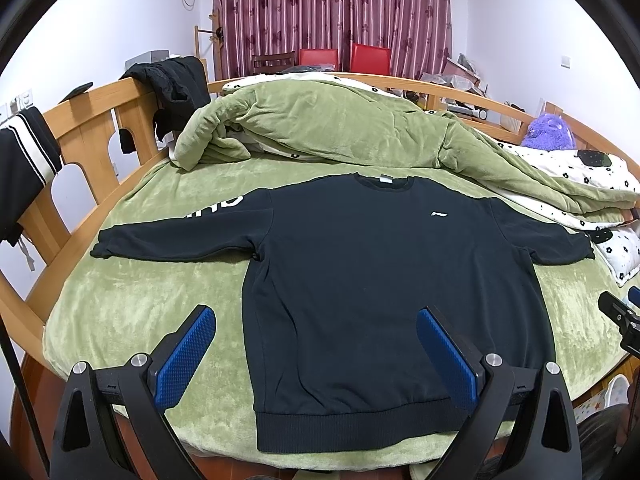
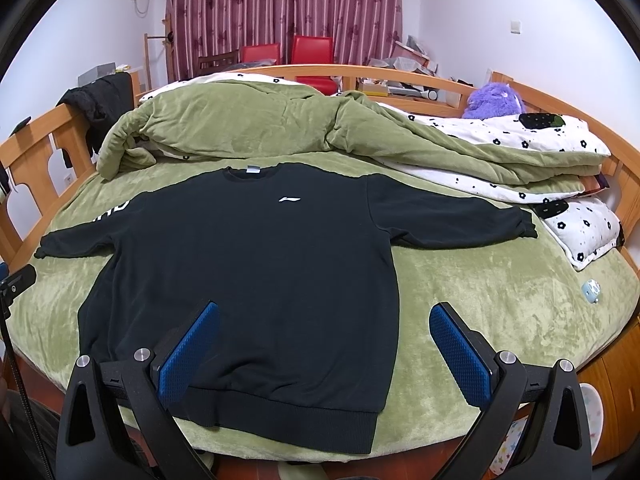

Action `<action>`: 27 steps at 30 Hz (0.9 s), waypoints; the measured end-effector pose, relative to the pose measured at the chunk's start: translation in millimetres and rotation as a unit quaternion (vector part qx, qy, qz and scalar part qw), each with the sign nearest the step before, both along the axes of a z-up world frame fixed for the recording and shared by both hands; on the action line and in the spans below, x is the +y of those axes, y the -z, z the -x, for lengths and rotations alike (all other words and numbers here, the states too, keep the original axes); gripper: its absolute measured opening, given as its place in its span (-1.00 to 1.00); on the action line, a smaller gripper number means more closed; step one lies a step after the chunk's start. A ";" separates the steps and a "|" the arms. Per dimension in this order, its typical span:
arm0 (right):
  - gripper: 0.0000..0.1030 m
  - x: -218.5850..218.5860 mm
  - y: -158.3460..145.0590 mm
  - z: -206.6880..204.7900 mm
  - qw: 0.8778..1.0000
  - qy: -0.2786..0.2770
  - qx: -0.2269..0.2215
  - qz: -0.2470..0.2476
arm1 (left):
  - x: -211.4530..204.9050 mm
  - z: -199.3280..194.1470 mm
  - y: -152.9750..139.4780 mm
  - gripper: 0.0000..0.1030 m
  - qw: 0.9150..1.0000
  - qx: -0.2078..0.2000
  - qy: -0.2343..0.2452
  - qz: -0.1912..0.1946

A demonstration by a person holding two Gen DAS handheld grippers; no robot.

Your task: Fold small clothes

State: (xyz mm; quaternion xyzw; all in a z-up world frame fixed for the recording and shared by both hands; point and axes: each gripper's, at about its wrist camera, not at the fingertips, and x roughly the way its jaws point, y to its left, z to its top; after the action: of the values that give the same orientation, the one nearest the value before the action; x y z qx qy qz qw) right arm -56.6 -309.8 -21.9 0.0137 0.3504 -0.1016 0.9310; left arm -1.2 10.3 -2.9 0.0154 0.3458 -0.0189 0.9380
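From the left wrist view, we see our left tongs [image 1: 316, 354] spread wide, holding nothing, with blue pads [image 1: 185, 356] hovering above the near end of the bed [image 1: 120, 292]. A black sweatshirt [image 1: 360, 280] lies flat, front up, on the green plush cover, both sleeves stretched out sideways and its ribbed hem nearest us. One pad stands over bare green cover to the left of the hem, the other over the sweatshirt's lower body. A small white logo [image 1: 439, 213] shows on the chest. Behind the collar, a green quilt [image 1: 320, 128] is heaped across the bed. At the right edge we see part of the other tool.

From the right wrist view, our right tongs [image 2: 324, 354] are likewise wide apart and empty. Here the sweatshirt [image 2: 248, 264] sits left of centre, spread flat on the bed [image 2: 480, 300]; the left pad [image 2: 188, 354] hangs over its lower hem area, the right pad over the bare cover beside it. A white flower-print pillow [image 2: 584, 236] lies just beyond the sleeve cuff on the right, and a purple plush toy [image 2: 494, 100] rests by the wooden rail farther back.
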 end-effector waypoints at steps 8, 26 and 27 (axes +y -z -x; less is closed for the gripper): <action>0.99 1.6 0.3 -0.2 1.000 0.001 0.000 0.000 | -0.6 1.9 2.3 0.97 1.000 0.000 0.000 0.000; 0.99 0.9 0.2 0.0 1.000 0.000 -0.001 0.000 | 0.4 1.6 1.8 0.97 1.000 0.001 0.000 0.003; 0.99 0.9 0.1 0.0 1.000 0.000 0.000 0.000 | 0.4 0.9 1.5 0.97 1.000 0.000 0.001 0.002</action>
State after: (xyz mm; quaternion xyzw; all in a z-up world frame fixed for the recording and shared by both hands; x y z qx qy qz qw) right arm -56.6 -308.9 -22.0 0.0142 0.3501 -0.1013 0.9311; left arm -2.1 10.8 -4.4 0.0135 0.3462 -0.0201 0.9378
